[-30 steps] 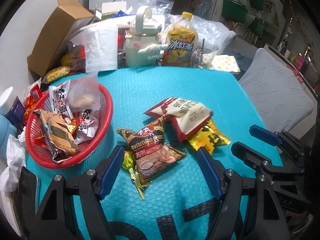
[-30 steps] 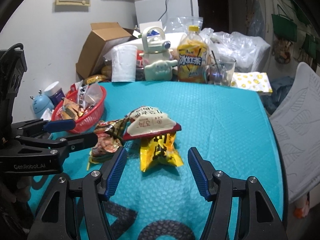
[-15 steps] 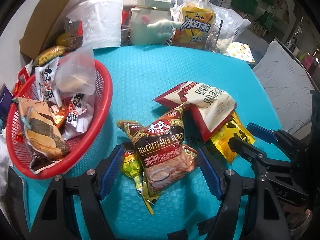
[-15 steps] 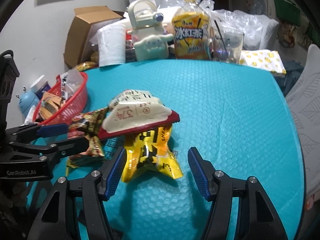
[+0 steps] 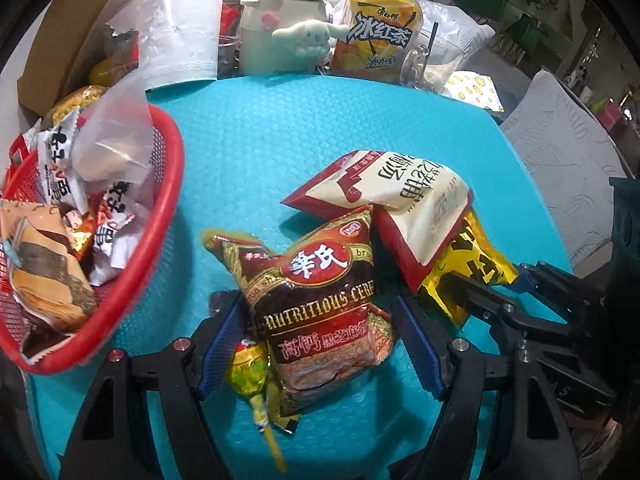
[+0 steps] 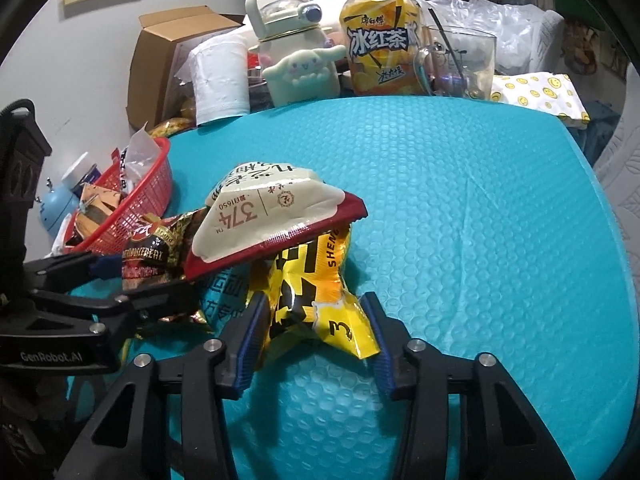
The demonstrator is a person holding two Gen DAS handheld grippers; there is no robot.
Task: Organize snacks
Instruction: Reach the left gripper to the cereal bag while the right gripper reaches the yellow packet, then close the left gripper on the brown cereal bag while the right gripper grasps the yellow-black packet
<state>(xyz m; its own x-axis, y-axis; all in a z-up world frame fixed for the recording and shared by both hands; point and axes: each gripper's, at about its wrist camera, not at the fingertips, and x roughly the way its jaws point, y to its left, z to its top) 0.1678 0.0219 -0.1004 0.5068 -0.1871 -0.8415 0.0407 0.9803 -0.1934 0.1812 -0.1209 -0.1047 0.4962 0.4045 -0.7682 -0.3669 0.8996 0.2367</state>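
A: Right tool (image 6: 312, 336)?
B: Jaws just closed in, pads pinching the yellow packet (image 6: 308, 292) on the desk (image 6: 480, 220).
A: Left tool (image 5: 320, 344)?
B: Wide apart, straddling the cereal bag (image 5: 320, 300), no squeeze. Red basket (image 5: 160, 216) beyond, left.

At lower centre the left gripper (image 5: 320, 344) stands open astride a dark red cereal packet (image 5: 320, 304) on the teal mat (image 5: 280, 152). A red basket (image 5: 168, 216) of snacks fills the left edge.
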